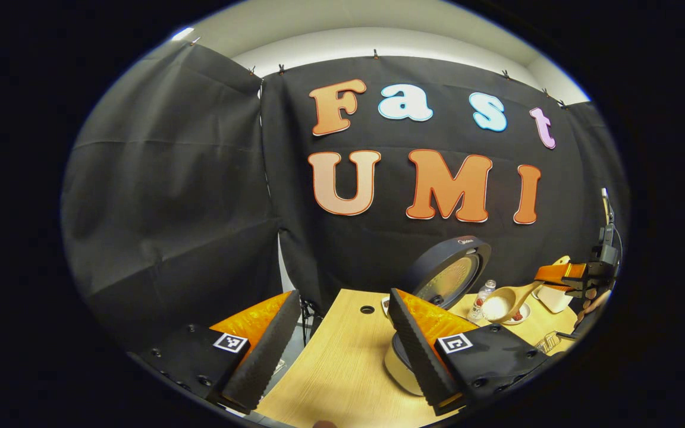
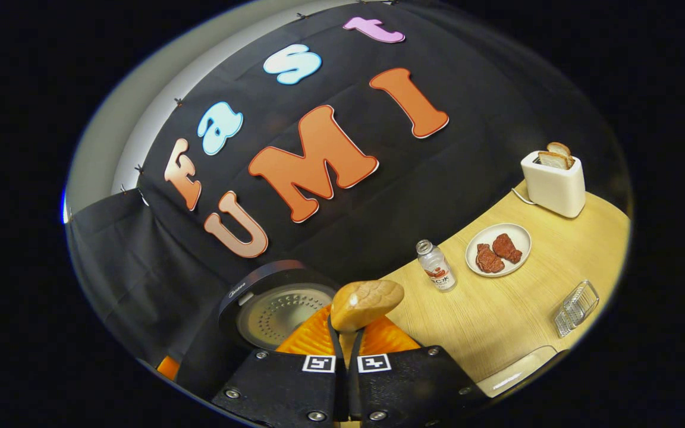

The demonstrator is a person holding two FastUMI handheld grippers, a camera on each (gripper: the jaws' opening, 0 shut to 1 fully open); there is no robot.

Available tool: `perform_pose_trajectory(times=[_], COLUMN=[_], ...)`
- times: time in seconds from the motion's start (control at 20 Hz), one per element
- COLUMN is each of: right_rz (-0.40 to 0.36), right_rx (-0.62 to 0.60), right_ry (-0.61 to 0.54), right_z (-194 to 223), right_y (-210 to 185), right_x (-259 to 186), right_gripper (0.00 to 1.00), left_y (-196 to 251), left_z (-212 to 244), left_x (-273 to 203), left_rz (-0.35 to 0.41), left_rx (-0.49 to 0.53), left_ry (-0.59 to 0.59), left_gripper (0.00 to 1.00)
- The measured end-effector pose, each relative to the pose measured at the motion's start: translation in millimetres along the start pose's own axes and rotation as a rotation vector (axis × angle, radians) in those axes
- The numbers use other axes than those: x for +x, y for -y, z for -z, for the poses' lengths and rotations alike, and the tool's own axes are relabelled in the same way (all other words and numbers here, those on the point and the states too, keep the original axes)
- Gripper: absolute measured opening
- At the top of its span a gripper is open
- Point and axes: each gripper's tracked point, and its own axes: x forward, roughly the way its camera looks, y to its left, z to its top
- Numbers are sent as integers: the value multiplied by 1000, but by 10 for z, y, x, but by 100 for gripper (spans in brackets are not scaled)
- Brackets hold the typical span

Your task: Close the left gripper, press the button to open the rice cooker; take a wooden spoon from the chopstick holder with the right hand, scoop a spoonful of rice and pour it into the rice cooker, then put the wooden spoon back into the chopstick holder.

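A: The right tongs (image 2: 345, 333) are clamped tight on the handle of the wooden spoon (image 2: 366, 303), both fingers pressing it with no gap between them. The left tongs (image 1: 342, 339) stand wide apart, holding nothing, low over the table (image 1: 342, 368).

B: Where is the spoon relative to the cooker?

A: In the left gripper view the spoon (image 1: 506, 304) hangs in the air to the right of the rice cooker (image 1: 446, 279), not yet over the pot. The lid is already up, its perforated inner plate facing out. There seems to be a pale heap in the bowl, probably rice, though it's small and bright, so I can't be sure.

B: So the step in hand is the carry and pour?

A: I judge so. Best to keep the bowl level while moving across, get it fully over the pot opening, below the raised lid, and only then roll the wrist so the rice slides off inside, not onto the rim.

B: And its direction?

A: In the left gripper view the long axis runs roughly sideways, slightly tilted: bowl end lower, pointing toward the cooker, handle rising away into the right tongs.
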Motion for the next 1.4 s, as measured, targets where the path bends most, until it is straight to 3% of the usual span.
perform_pose_trajectory(times=[0.75, 1.4], right_rz=[20, -67], right_rx=[-386, -619], right_ry=[2, -20], right_z=[32, 175], right_y=[-46, -348], right_x=[62, 41], right_gripper=[0, 0], left_y=[-163, -256], left_z=[30, 105], left_x=[89, 104], left_rz=[-24, -51], left_rx=[-10, -5], left_ry=[-2, -13], left_gripper=[100, 100])
